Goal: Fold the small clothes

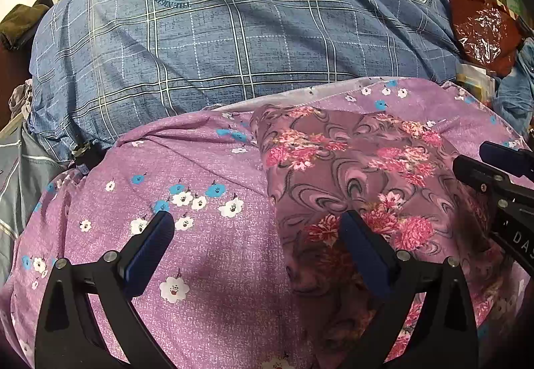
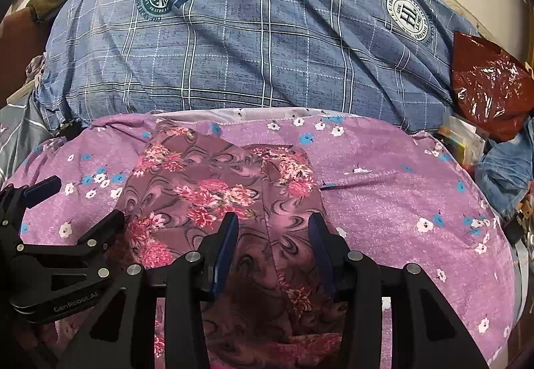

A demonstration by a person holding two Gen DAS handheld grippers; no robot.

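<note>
Ahead I see a blue plaid duvet [image 2: 253,45] bunched up, a purple flowered bedsheet [image 2: 400,202] below it, and a crinkled red plastic bag [image 2: 490,85] at right.

Your left wrist camera looks forward and down along its black two-finger left gripper [image 1: 255,232], close over the purple flowered bedspread [image 1: 207,175]. Your right wrist camera sits just beside it, facing the same way along the right gripper [image 2: 273,229]. Both views share the mauve rose-print garment [image 1: 337,162], the blue checked quilt [image 2: 253,45] behind, and each other's gripper at the frame edge.
</note>
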